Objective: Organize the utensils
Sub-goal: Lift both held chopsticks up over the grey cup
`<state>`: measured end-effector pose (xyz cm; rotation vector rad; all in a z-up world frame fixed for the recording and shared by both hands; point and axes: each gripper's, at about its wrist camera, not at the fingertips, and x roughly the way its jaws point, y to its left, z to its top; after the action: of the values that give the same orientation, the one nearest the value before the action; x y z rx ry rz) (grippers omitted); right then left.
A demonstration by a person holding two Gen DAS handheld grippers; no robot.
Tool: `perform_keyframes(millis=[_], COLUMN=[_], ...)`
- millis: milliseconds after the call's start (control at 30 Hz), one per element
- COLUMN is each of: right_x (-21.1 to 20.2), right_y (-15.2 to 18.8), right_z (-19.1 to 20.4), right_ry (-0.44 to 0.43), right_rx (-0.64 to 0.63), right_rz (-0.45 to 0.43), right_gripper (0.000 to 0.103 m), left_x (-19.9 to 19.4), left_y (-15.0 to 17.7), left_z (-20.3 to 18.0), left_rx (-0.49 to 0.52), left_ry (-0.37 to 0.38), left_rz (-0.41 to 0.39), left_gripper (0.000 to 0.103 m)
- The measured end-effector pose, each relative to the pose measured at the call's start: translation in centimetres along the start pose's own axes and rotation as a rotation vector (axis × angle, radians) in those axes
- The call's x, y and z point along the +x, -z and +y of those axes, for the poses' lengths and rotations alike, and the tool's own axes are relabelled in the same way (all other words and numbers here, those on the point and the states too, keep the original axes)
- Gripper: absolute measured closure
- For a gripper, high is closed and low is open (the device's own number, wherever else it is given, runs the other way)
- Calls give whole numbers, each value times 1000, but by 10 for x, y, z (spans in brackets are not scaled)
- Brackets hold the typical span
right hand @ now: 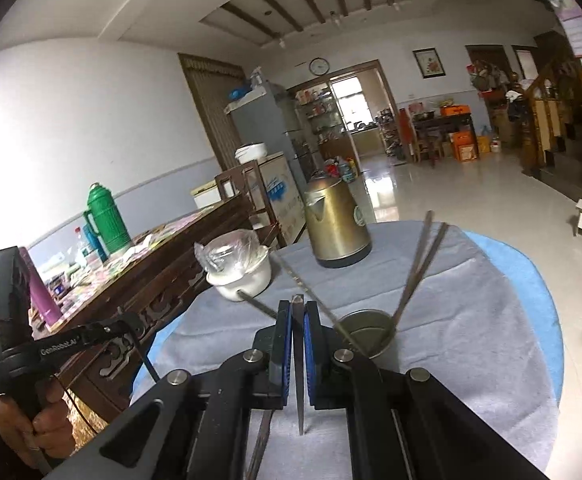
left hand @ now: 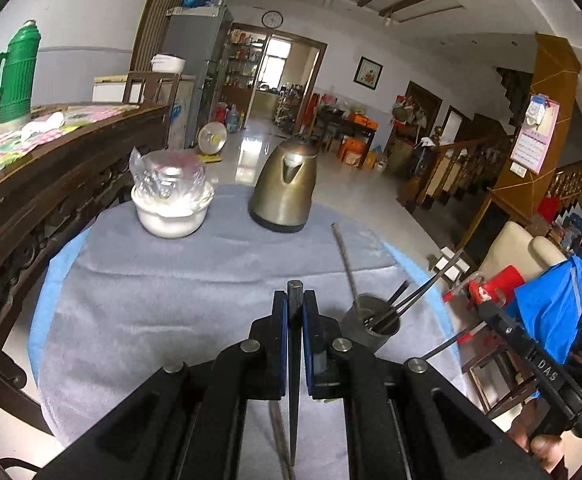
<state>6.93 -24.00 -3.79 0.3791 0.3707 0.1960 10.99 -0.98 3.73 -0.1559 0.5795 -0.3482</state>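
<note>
The left gripper (left hand: 295,298) clamps 1 chopstick (left hand: 294,360); the right gripper (right hand: 298,312) clamps another chopstick (right hand: 299,380). Only the right view shows inside the metal cup (right hand: 367,332) on the bench (right hand: 471,320).

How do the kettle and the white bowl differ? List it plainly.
The kettle is tall, brass-coloured metal with a spout; the white bowl is low, wide and ceramic-looking. The kettle's lid is shut; the white bowl is open and holds a crumpled clear plastic bag. The kettle stands right of the bowl in the left wrist view. Both stand upright on the grey cloth.
</note>
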Motion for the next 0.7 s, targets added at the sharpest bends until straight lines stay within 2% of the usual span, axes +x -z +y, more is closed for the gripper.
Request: perform_keyframes(millis=[333, 500, 700], right_x=[-20, -29, -41], right_y=[-11, -19, -27], right_z=[-26, -31, -39], right_ry=[29, 40, 52], right_rx=[51, 66, 94], right_rz=[-53, -90, -138], right_gripper=[97, 97, 97], left_x=[-8, -9, -20], left_y=[-8, -11, -18], left_z=[-27, -31, -31], left_rx=[6, 5, 2], left_ry=[17, 18, 6], left_rz=[-56, -62, -113], left_gripper=[96, 96, 96])
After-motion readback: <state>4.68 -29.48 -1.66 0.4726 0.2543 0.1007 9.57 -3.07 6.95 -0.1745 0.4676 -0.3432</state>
